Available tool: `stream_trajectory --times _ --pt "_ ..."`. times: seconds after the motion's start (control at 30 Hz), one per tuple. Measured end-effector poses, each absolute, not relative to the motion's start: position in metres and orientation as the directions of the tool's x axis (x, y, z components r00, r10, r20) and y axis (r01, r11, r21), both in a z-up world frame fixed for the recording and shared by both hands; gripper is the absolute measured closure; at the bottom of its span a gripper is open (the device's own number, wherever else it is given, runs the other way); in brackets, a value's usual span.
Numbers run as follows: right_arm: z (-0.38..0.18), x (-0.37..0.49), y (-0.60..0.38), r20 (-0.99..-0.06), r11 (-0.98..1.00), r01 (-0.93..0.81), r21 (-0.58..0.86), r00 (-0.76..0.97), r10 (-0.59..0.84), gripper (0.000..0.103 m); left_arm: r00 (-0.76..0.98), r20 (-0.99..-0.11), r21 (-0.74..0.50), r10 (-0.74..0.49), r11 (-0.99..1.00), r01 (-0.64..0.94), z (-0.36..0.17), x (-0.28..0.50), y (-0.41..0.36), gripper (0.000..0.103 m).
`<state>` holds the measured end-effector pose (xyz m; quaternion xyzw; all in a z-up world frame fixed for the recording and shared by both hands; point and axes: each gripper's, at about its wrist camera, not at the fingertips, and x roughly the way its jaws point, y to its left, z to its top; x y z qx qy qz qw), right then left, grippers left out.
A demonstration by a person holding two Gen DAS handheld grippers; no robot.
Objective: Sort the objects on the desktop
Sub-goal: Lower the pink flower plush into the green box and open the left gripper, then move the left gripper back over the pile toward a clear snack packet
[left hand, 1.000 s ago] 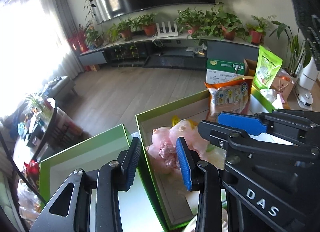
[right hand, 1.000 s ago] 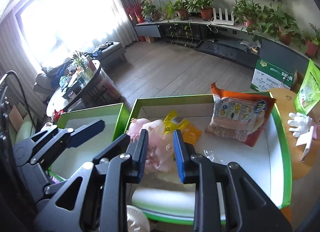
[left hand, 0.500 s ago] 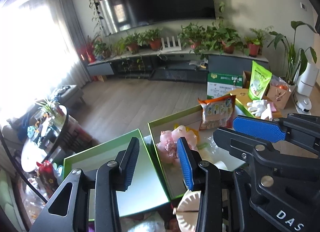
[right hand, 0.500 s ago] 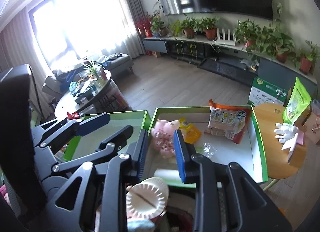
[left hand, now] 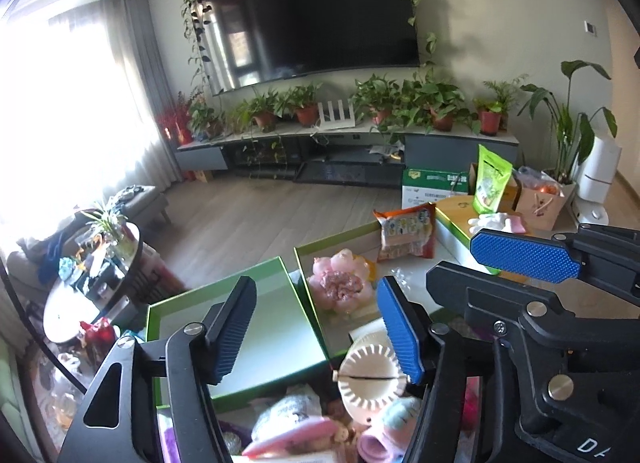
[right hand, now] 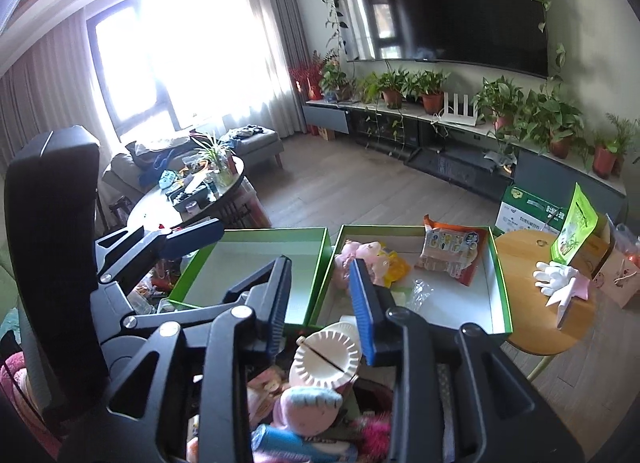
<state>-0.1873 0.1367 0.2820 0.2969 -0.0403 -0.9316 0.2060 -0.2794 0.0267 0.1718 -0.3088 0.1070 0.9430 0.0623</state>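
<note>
1. Looking down both wrist views, we see two green-rimmed boxes side by side, with a heap of mixed toys nearest the cameras.
2. Our left gripper has just been opening; its jaws stand spread with nothing between the pads, hanging above the left box, whose floor is bare.
3. Our right gripper has just been opening too, though less widely; its jaws are parted and nothing is pinched. It sits over the seam between the two boxes.
4. In the right box: a pink plush toy at the 10 o'clock corner, a yellow packet just beside it, an orange snack bag leaning at the 1 o'clock wall, and a scrap of clear wrapper near the middle.
5. A white dumpling press lies on the heap at 6 o'clock of the boxes, below the right gripper's fingertips; we cannot tell whether it touches the box edge.
6. At 3 o'clock of the right box, a small round wooden table carries a white glove and a green pouch standing upright.
7. A pink-and-blue plush lies in the heap, just below the press.
</note>
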Motion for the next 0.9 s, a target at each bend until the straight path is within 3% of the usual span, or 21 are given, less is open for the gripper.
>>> stream_trajectory --times 0.6,0.9 --pt "0.277 -0.111 0.126 -0.526 -0.884 0.433 0.175 -0.719 -0.455 0.063 -0.798 -0.594 0.118 0.100 -0.971 -0.209 0.158 -0.201 0.018 0.035" --pt "0.260 -0.057 0.122 -0.507 -0.868 0.472 0.154 -0.716 -0.480 0.062 -0.828 -0.550 0.172 0.111 -0.955 -0.243 0.143 -0.149 0.025 0.034"
